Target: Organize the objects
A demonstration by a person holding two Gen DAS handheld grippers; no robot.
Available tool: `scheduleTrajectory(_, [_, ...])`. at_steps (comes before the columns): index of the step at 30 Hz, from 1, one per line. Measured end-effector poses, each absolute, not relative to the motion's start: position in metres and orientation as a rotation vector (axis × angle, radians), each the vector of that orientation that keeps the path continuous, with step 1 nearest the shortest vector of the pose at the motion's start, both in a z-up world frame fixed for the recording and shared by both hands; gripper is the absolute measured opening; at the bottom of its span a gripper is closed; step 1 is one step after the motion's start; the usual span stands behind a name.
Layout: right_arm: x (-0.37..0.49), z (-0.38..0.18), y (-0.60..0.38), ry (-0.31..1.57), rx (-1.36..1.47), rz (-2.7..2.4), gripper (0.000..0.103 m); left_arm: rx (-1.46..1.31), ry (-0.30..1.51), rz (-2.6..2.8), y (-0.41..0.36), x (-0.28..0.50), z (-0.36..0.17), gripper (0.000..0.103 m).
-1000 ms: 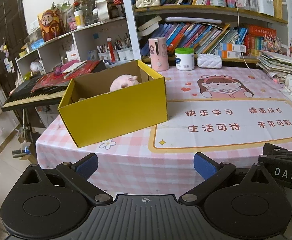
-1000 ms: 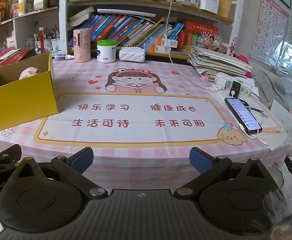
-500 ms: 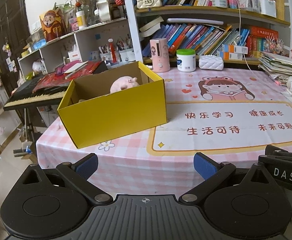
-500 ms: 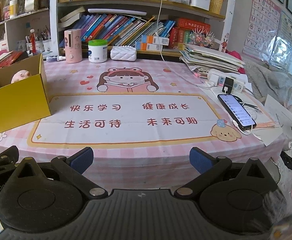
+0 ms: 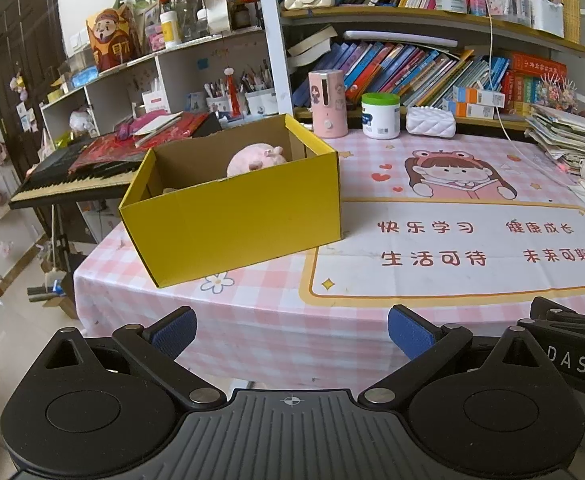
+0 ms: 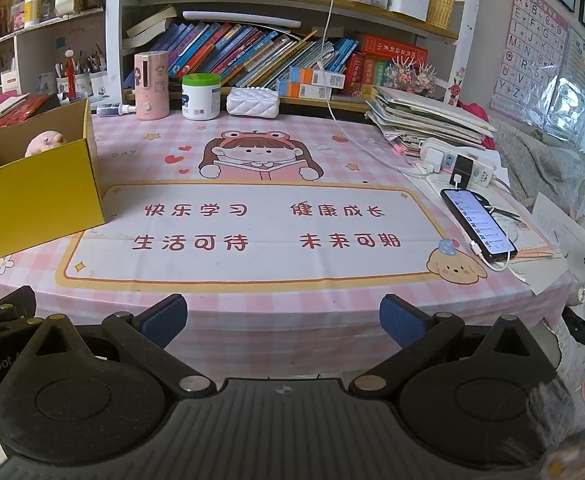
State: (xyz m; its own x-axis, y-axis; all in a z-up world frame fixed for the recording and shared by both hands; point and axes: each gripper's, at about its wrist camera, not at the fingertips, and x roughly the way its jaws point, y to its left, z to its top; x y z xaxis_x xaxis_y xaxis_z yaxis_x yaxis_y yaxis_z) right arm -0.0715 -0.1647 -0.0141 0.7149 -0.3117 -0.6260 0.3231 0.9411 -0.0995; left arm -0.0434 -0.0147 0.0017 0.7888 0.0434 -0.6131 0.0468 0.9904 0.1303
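A yellow cardboard box (image 5: 236, 220) stands open on the left of the pink checked table (image 5: 276, 320); it also shows in the right wrist view (image 6: 32, 200). A pink plush toy (image 5: 254, 158) lies inside it, also seen in the right wrist view (image 6: 44, 142). My left gripper (image 5: 291, 332) is open and empty, off the table's front edge. My right gripper (image 6: 282, 320) is open and empty, also at the front edge.
At the back stand a pink cylinder (image 6: 151, 85), a green-lidded white jar (image 6: 200, 96) and a white quilted pouch (image 6: 253, 101). A phone on a cable (image 6: 477, 224), a power strip (image 6: 458, 162) and stacked papers (image 6: 424, 116) are at right. A keyboard (image 5: 76, 178) is left.
Both grippers have drifted slightly, so the table and box sit a little differently in view. Both stay open and empty.
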Motion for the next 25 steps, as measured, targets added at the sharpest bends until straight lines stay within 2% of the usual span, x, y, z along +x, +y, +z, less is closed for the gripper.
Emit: scheduleTrajectory(25, [-0.0667, -0.0195, -0.1593, 0.702, 0.012, -0.351, 0.103, 0.134, 0.681, -0.009, -0.0091, -0.037, -0.0027, 0.103])
